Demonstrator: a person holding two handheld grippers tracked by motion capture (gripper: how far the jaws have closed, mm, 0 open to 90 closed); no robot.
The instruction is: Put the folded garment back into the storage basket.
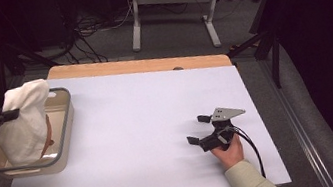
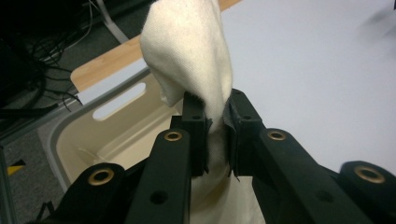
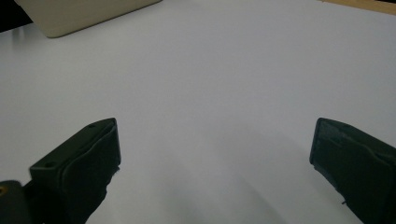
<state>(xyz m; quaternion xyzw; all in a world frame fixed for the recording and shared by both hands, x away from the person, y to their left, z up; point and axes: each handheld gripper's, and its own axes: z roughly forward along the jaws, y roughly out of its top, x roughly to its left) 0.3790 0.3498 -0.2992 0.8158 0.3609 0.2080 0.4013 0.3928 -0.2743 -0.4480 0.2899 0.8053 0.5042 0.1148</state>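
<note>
- Cloth (image 2: 196,60) sits pinched between the black jaws of the left gripper (image 2: 215,133); in the left gripper view the two pads press in on a narrow waist of the fabric from either side.
- Above that pinch the fabric rises in a rounded, folded hump past the jaw tips; below it, more fabric runs down between the two arms of the gripper toward the bottom of the picture.
- From the high view, the left gripper (image 1: 12,114) comes in level from the table's left edge and meets the cloth (image 1: 25,123) at its left side, fairly high up.
- The cloth hangs over and into the basin (image 1: 65,120), with its lower part down inside and its top standing well above the rim.
- It looks off-white, plain and soft, with a fine woven surface, loose folds and a visible hem edge near the upper left in the left gripper view.
- The basin is cream-coloured with a grey rim and a slotted handle hole in one wall; it stands at the left end of the white table (image 1: 149,126).
- A brownish thing lies inside the basin just beside the cloth; what it is cannot be told.
- The right gripper (image 1: 198,130) rests in the person's right hand (image 1: 229,153) on the table, well apart from the basin.
- Its jaws stand spread wide with bare table between them, as the right gripper view (image 3: 215,163) shows.
</note>
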